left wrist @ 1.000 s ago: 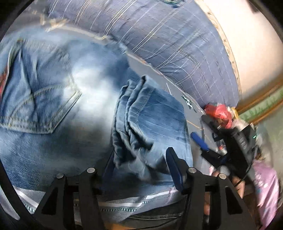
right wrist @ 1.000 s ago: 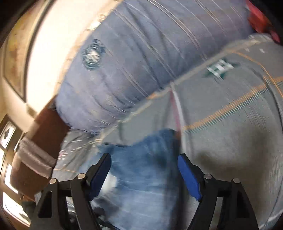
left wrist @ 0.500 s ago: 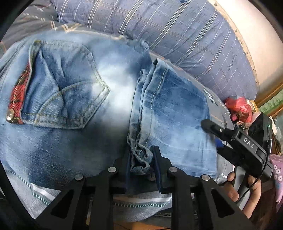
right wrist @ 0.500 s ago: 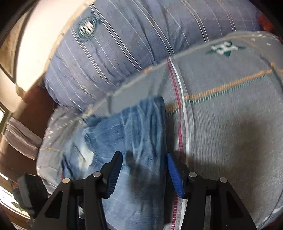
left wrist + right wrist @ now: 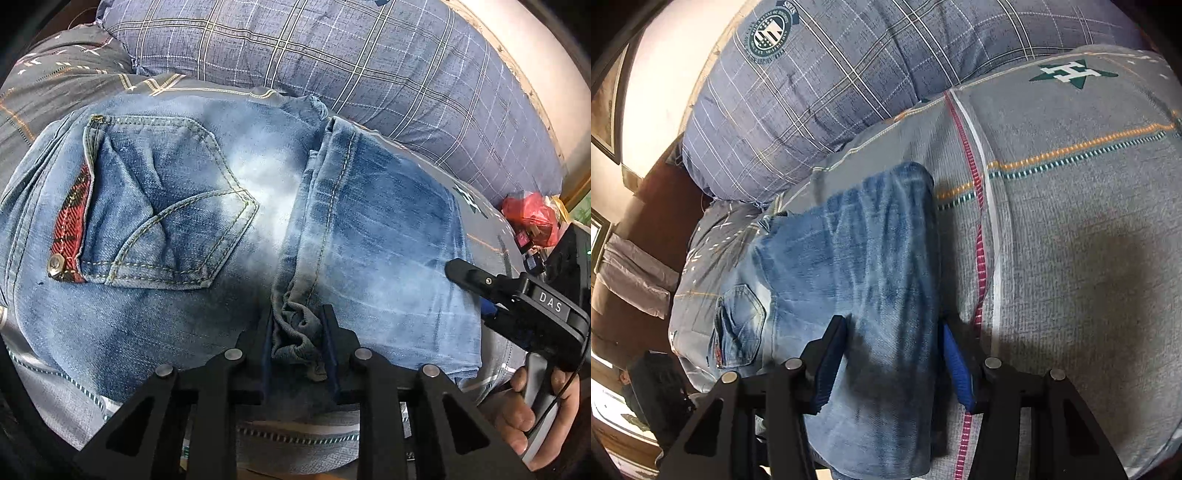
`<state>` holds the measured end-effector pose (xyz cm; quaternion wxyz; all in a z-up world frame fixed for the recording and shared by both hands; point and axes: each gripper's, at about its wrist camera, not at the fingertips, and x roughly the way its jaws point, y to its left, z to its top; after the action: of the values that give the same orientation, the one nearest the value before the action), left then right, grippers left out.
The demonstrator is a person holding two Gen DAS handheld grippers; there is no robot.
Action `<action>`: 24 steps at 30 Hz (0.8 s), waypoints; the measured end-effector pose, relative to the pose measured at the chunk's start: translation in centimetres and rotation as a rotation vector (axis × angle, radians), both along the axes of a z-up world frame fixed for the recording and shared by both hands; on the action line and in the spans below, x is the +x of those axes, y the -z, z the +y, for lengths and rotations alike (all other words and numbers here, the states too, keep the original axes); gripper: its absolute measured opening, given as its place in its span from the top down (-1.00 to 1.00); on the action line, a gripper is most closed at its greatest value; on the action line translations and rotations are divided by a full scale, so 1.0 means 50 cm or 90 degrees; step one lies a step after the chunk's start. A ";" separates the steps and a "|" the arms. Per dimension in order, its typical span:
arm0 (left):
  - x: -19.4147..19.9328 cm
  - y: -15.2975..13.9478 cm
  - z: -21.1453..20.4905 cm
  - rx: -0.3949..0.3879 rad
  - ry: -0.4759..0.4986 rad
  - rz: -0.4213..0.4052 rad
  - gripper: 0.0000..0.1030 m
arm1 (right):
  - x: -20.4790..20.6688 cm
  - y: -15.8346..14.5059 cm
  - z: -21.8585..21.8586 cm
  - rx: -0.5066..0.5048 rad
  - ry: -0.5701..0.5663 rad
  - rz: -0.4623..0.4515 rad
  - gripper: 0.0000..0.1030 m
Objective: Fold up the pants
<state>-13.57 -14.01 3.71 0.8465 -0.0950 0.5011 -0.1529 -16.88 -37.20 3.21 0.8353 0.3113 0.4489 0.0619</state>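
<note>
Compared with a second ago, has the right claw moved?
Yes. The right claw has come down toward the jeans, judged against the plaid pillow, and its jaws are closing around the folded edge.

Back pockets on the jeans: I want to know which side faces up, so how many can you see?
1. One back pocket lies left of the folded leg, its plaid-trimmed opening leftward. A second may be hidden under that fold.

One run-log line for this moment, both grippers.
left gripper: shut on bunched hem of blue denim jeans | right gripper: closing, fingers straddle folded leg, pads not pressing | fold: unfinished
</note>
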 end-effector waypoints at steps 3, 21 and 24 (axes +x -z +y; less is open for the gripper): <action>0.002 -0.001 -0.010 0.011 0.004 -0.012 0.51 | -0.002 -0.007 0.004 -0.016 -0.001 -0.008 0.57; 0.017 -0.010 -0.141 0.027 0.134 -0.023 0.39 | -0.001 -0.040 -0.052 -0.116 0.047 0.019 0.67; 0.020 -0.030 -0.099 -0.023 0.112 -0.018 0.25 | -0.016 -0.068 -0.051 -0.119 0.067 -0.007 0.60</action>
<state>-12.57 -18.96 5.21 0.8348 -0.0638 0.4929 -0.2368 -17.70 -39.75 6.59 0.8651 0.2550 0.4315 -0.0221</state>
